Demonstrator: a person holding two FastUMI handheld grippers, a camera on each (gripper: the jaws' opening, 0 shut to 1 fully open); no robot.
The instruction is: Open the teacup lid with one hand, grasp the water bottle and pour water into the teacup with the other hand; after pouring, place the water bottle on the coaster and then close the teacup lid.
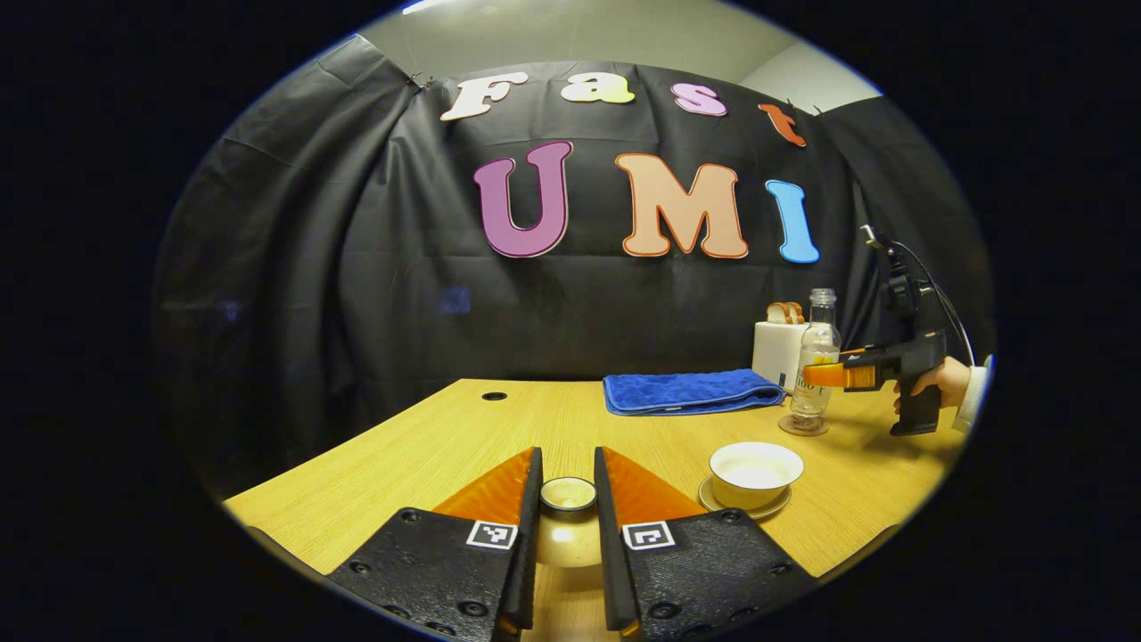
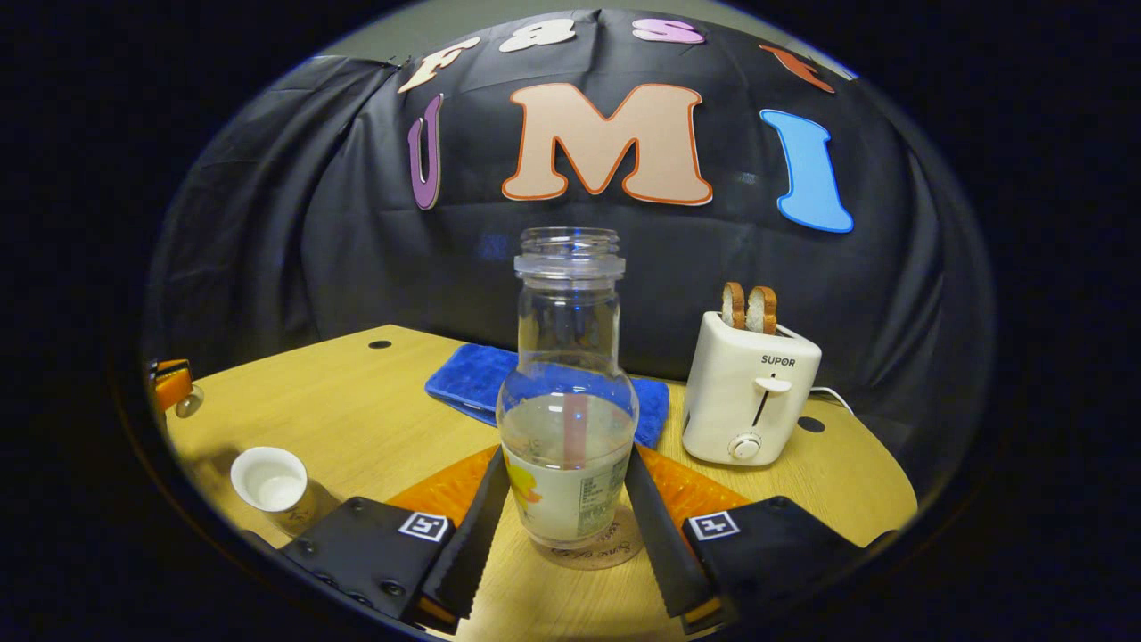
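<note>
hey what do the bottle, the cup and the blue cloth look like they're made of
The bottle looks like clear glass or hard plastic: see-through, glossy, threaded neck; I can't tell which. The cup looks like glazed ceramic, white with a smooth sheen. The blue cloth looks like soft towelling, matte with a nubby weave and folded edges.

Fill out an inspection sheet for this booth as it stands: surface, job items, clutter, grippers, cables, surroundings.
Surface: wooden table, two round holes, dry as far as visible.
Job's things: teacup uncovered on its saucer; lid held apart from it; water bottle uncapped, part full, upright on the coaster.
Clutter: blue towel folded at the back; toaster with two bread slices.
Grippers: left gripper shut on the lid; right gripper fingers flank the bottle, contact unclear.
Cables: one from the right gripper's top, one behind the toaster.
Surroundings: black cloth wall.
</note>
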